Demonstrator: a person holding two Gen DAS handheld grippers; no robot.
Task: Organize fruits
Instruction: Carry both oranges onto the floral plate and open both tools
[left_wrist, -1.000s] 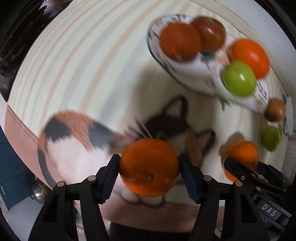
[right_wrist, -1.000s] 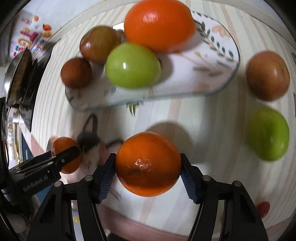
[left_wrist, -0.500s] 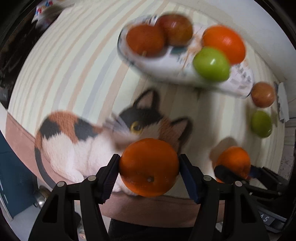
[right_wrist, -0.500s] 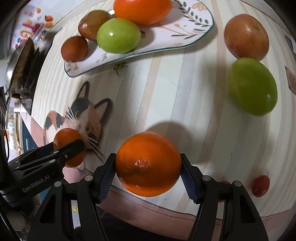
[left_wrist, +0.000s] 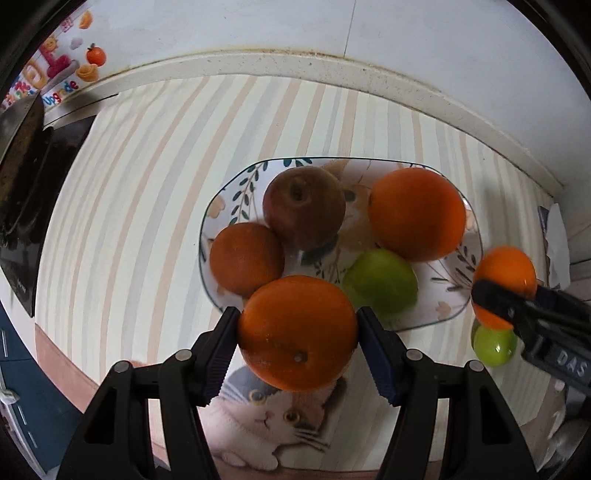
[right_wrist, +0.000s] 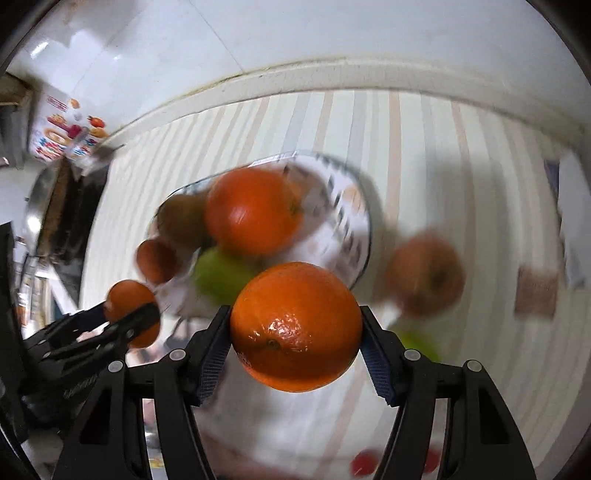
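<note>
My left gripper (left_wrist: 297, 347) is shut on an orange (left_wrist: 295, 332), held above the near rim of the patterned plate (left_wrist: 452, 308). On that plate lie a large orange (left_wrist: 415, 212), a green apple (left_wrist: 380, 284), a brown-red apple (left_wrist: 304, 206) and a small reddish fruit (left_wrist: 245, 256). My right gripper (right_wrist: 295, 345) is shut on a second orange (right_wrist: 295, 325), to the right of the plate (right_wrist: 343, 229), whose fruit is blurred. Each gripper with its orange shows in the other's view: the right one (left_wrist: 504, 286) by the plate's right end, the left one (right_wrist: 133, 312) at left.
A brown-red apple (right_wrist: 424, 275) and a green apple (left_wrist: 493, 345) lie on the striped mat right of the plate. A cat picture (left_wrist: 273, 421) fills the mat's near part. A dark stove (left_wrist: 33, 155) stands at left, the tiled wall (left_wrist: 295, 29) behind. Small red fruit (right_wrist: 364, 463) sits near the front edge.
Both grippers, each still holding its orange, have risen and moved toward the plate and the wall. The plate now lies just beyond the left gripper's orange; the cat picture has slid under it.
</note>
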